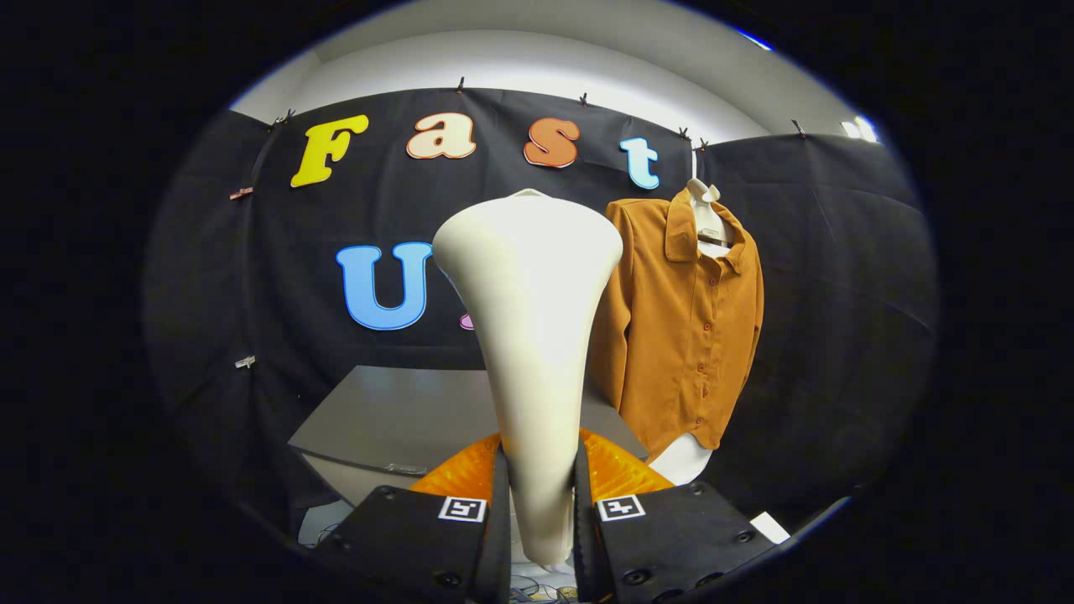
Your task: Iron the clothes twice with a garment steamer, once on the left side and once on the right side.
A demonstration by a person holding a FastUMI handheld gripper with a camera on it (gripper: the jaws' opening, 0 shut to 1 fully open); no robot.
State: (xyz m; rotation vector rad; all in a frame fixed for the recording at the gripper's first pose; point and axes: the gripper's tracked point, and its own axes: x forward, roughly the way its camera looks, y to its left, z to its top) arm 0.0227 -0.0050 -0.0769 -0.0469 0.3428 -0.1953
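A cream garment steamer (531, 319) stands upright between my fingers, its narrow handle clamped by both and its wide head flaring upward. My gripper (541, 482) is shut on that handle. Beyond the steamer and to its right, a rust-orange buttoned shirt (684, 323) hangs on a white hanger (705, 214) against the black booth wall. The steamer head is apart from the shirt and covers part of the shirt's left sleeve.
A grey tabletop (394, 415) lies below and to the left of the steamer, in front of the wall. A white rounded form (684, 460) shows under the shirt's hem. Some cables (533, 587) lie on the floor beneath the fingers.
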